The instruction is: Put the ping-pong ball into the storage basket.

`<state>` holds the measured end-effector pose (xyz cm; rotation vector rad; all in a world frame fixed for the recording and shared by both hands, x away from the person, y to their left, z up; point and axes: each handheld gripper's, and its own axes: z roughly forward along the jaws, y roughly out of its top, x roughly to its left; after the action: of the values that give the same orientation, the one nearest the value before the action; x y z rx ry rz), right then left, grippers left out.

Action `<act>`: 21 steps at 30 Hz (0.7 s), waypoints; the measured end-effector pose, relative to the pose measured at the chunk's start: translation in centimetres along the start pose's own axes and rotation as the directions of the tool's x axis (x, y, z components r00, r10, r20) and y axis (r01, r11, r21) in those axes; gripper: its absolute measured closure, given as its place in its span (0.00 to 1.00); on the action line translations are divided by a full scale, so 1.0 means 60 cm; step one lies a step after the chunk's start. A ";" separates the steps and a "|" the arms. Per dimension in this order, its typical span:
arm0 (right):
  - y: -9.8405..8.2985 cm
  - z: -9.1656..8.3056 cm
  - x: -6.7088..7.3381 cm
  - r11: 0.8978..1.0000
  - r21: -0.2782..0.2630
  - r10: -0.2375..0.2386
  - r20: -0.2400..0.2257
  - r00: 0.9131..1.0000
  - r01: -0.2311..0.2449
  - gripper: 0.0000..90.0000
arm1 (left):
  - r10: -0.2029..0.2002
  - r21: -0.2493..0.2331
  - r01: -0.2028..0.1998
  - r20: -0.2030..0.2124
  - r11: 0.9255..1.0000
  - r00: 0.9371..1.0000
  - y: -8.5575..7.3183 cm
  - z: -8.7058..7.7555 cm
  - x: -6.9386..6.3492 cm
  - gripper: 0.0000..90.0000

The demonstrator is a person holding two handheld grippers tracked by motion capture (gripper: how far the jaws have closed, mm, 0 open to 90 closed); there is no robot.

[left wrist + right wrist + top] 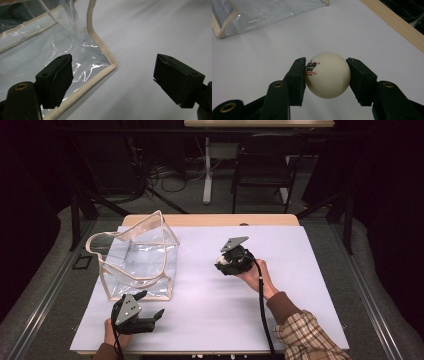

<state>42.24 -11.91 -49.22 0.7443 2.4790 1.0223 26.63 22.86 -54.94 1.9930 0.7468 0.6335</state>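
A clear plastic bag [142, 257] with beige trim and handles stands open on the left of the white table [210, 320]. My right gripper [326, 73] is shut on a white table tennis ball [327, 75] with printed lettering, held just above the table. In the high view that gripper [226, 261] is right of the bag, with the ball [226, 260] pale between its jaws. My left gripper [150, 310] rests near the front edge, just in front of the bag, open. Its jaws stand wide apart in the left gripper view, the bag's trimmed corner [111, 63] lying between and beyond them.
The wooden table edge [397, 25] runs along the far side. A dark chair [265, 167] and a white table leg [207, 170] stand on the floor behind. Cables lie on the floor there.
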 end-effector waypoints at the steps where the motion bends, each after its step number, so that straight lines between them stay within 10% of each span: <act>1: 0.001 -0.002 0.000 1.000 0.002 0.000 -0.001 1.000 0.000 0.56 | 0.001 0.001 -0.001 0.000 1.000 1.000 0.000 0.000 0.000 0.18; 21: 0.016 -0.032 -0.003 0.999 -0.022 -0.024 0.014 1.000 0.024 0.56 | 0.001 -0.001 -0.001 -0.001 1.000 1.000 0.000 0.000 0.000 0.18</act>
<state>41.71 -12.48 -47.19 0.7106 2.4551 1.0305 26.62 22.85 -54.95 1.9928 0.7457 0.6354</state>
